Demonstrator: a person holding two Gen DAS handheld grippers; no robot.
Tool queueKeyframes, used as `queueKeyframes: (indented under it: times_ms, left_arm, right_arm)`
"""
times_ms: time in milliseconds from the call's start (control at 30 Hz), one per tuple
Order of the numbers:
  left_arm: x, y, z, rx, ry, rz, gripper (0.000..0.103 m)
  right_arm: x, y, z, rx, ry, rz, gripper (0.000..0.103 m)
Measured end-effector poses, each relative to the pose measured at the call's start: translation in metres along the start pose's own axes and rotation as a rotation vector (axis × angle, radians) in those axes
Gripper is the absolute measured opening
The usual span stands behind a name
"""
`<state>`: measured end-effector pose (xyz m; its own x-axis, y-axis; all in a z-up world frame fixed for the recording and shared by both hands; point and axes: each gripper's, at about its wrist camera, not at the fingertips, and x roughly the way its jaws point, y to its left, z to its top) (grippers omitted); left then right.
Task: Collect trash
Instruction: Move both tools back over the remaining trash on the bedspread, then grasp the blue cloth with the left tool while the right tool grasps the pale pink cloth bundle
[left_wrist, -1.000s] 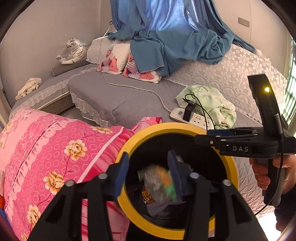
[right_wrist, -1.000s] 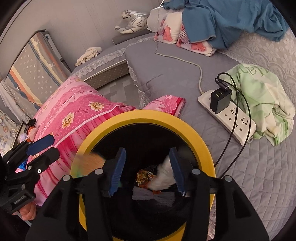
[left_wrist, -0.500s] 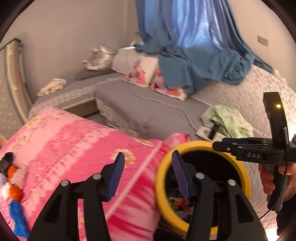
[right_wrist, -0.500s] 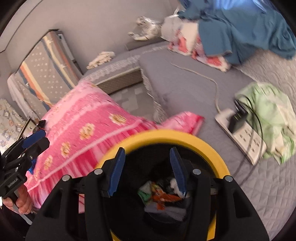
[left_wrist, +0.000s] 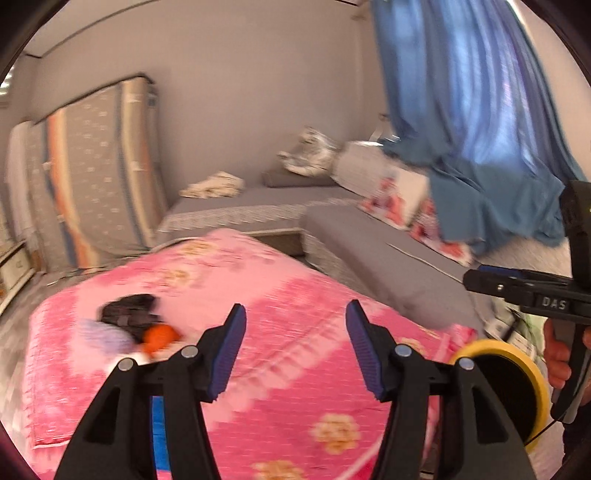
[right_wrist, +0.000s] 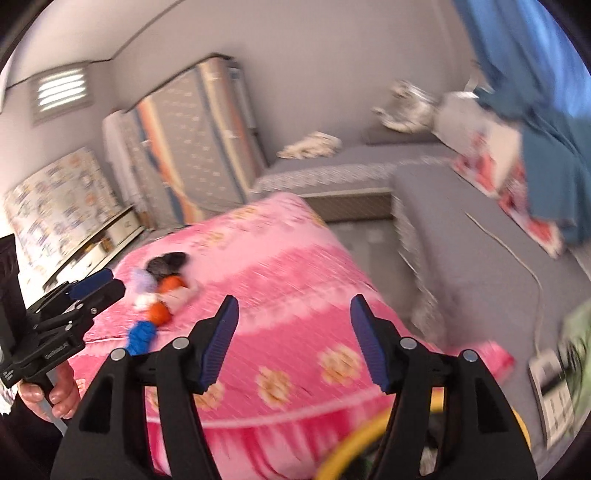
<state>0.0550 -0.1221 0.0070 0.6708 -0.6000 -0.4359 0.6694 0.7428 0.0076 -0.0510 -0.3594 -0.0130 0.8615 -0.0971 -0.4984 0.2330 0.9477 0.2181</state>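
The pink quilt (left_wrist: 295, 332), soft and printed with pale yellow flowers, fills the space ahead of both tongs, draped over a raised bed. Beyond it lies a grey quilted sofa (left_wrist: 388, 266) with lace trim, a blue curtain (left_wrist: 461, 110) hanging in loose folds to its right and an upright striped mattress (left_wrist: 92, 173) leaning on the wall to the left.

The round bin (left_wrist: 517, 373), black inside with a smooth yellow rim, sits low and to the right of the left tongs (left_wrist: 295, 347), and directly beneath the right tongs (right_wrist: 293, 343); its contents are hidden or blurred here. A second ago both tongs pointed straight into its mouth, where crumpled wrappers showed; now the views look across the quilt.

The trash pile (right_wrist: 159, 295) lies on the quilt ahead and to the left of both tongs: small crumpled lumps, one black, one pale lilac, orange ones and a blue one, too blurred to identify further.

Both tongs have just been opening; their ribbed blue pads stand apart with nothing between them. A hand (right_wrist: 48, 395) holds the left tool's grip, and another hand (left_wrist: 557, 354) the right tool's.
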Motion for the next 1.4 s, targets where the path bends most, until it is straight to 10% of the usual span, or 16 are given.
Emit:
queueKeyframes:
  times_ms: [567,1400]
  left_arm:
    - [-0.031,0.131,-0.018,-0.15,0.019,0.236,0.064]
    - [0.02,0.142,-0.094,-0.268,0.248,0.167,0.064]
  right_arm:
    - [0.113,0.125,0.046,-0.148,0.112,0.243,0.066]
    - [0.251,0.187,0.012,-0.188,0.348,0.292,0.066]
